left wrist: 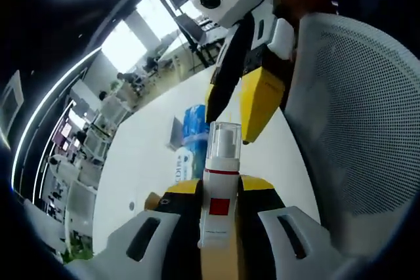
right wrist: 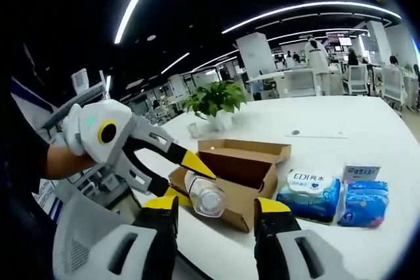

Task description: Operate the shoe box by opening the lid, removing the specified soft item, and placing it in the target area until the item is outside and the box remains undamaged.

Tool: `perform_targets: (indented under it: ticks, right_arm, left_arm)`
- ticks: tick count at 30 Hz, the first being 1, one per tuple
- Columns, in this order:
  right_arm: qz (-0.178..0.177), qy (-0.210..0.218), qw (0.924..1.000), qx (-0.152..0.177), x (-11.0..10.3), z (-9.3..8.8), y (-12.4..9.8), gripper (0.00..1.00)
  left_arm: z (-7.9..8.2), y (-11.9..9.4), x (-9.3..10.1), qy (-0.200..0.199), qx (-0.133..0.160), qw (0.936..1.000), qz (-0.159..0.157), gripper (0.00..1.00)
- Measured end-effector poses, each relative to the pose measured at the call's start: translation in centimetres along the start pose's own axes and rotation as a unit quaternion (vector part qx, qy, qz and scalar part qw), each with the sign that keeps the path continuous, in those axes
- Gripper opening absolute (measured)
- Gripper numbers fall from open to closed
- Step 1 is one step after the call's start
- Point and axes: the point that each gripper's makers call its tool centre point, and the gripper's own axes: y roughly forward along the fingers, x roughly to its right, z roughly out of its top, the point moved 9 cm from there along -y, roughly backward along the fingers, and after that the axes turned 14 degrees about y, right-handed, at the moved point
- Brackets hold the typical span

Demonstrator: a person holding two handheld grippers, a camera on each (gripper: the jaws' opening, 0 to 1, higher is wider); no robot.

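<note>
In the right gripper view the left tongs (right wrist: 190, 174) come in from nine o'clock, clamped on a clear-capped pump bottle (right wrist: 205, 196) held just above the near edge of the open shoe box (right wrist: 236, 174) on the desk (right wrist: 341, 122). Its long axis runs out along the jaws, cap toward four o'clock. The right tongs (right wrist: 216, 211) stand apart at six o'clock, nearest the bottle, with wipe packs (right wrist: 312, 195) at three o'clock.

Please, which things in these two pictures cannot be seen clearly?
- Shoe box inside: right gripper view, hidden by its own walls.
- Bottle base: left gripper view, hidden between the left hand-held gripper jaws.
- Blue packs: print mostly too small.
</note>
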Motion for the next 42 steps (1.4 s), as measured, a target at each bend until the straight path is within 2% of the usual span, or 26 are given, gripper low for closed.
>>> perform_targets:
  ticks: [11,15,18,22,29,35,42]
  right_arm:
    - [0.013,0.025,0.9996,-0.002,-0.2,-0.2,0.2,0.3]
    - [0.017,0.027,0.9994,-0.011,-0.3,-0.4,0.4,0.23]
    - [0.026,0.042,0.9987,-0.006,-0.1,-0.1,0.4,0.2]
    - [0.028,0.051,0.9983,-0.006,-0.2,0.0,0.4,0.19]
    - [0.028,0.092,0.9953,-0.009,0.0,0.0,0.7,0.17]
    - [0.021,0.09,0.9956,-0.019,-0.1,-0.2,0.8,0.17]
    - [0.011,0.08,0.9958,-0.042,-0.1,-0.2,0.8,0.16]
  left_arm:
    - [0.9,0.3,0.4,-0.005,0.019,0.9996,0.017,0.2]
    - [1.0,0.3,0.5,0.001,0.026,0.9993,0.027,0.2]
    - [1.1,0.4,0.6,0.008,0.028,0.9991,0.031,0.2]
    - [1.1,0.5,0.7,0.009,0.03,0.9989,0.034,0.2]
    - [0.9,0.7,0.8,0.009,0.024,0.9989,0.04,0.21]
    - [0.9,1.0,1.2,0.004,0.016,0.9989,0.044,0.2]
    - [0.8,1.3,1.5,-0.014,0.02,0.999,0.037,0.21]
